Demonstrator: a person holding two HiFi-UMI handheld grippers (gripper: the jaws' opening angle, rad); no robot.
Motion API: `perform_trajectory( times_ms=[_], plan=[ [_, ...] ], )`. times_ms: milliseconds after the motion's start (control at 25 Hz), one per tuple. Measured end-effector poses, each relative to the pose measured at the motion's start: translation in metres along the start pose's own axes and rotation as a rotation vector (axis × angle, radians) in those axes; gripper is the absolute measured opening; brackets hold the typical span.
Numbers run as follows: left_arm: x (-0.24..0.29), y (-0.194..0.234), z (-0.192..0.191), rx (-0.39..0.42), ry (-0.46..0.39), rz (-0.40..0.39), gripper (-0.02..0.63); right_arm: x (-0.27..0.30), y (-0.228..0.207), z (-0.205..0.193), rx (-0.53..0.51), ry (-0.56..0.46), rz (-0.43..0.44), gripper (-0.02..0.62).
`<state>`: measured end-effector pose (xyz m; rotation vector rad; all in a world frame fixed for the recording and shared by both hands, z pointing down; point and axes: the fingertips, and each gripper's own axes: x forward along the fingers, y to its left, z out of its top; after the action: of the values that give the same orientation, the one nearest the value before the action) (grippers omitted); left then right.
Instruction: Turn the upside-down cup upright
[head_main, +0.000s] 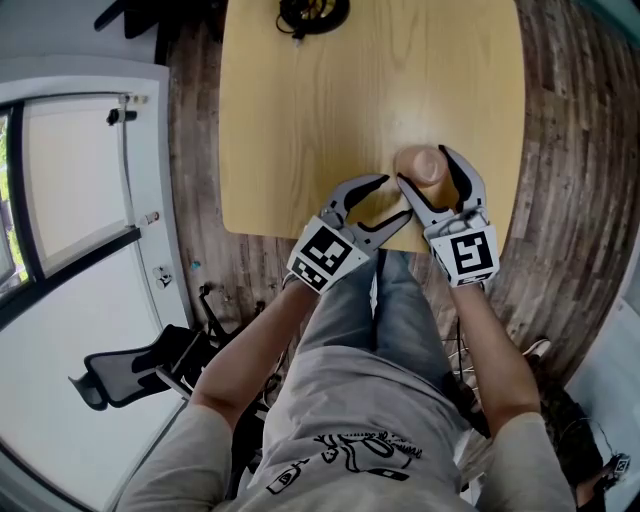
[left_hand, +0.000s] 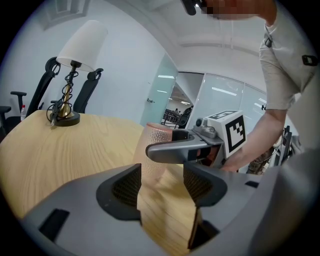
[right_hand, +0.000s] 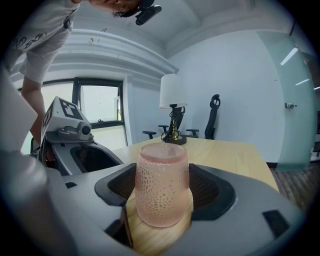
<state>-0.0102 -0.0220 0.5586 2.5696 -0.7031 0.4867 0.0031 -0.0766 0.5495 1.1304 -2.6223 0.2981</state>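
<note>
A pink dimpled cup (right_hand: 162, 185) stands on the wooden table (head_main: 330, 110) near its front edge, narrower end up; I cannot tell whether its top is open. My right gripper (right_hand: 162, 196) reaches in level, and both pads sit against the cup's sides. From the head view, the cup (head_main: 420, 165) shows between the right gripper's (head_main: 423, 166) fingers. My left gripper (head_main: 396, 197) hovers just left of it, jaws spread wide with only bare table between them. In the left gripper view the cup (left_hand: 156, 150) stands beyond the left gripper (left_hand: 162, 182), partly hidden by a right finger.
A table lamp (head_main: 312, 12) stands at the far end of the table, also visible as a white-shaded lamp (left_hand: 70, 75). Office chairs (right_hand: 214, 117) stand behind the table. The table's near edge (head_main: 300, 236) lies just under the grippers. A dark chair (head_main: 130, 375) sits on the floor at the left.
</note>
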Motion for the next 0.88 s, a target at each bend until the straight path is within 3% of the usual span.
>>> perform_trajectory(
  times_ms=[640,880],
  plan=[
    [0.007,0.001,-0.015,0.026,0.047,0.03,0.256,0.004,0.001,-0.014,-0.08,0.009,0.013,0.31],
    [0.004,0.002,-0.019,0.015,0.046,0.038,0.256,0.004,0.003,-0.018,-0.055,0.003,0.046,0.311]
  ],
)
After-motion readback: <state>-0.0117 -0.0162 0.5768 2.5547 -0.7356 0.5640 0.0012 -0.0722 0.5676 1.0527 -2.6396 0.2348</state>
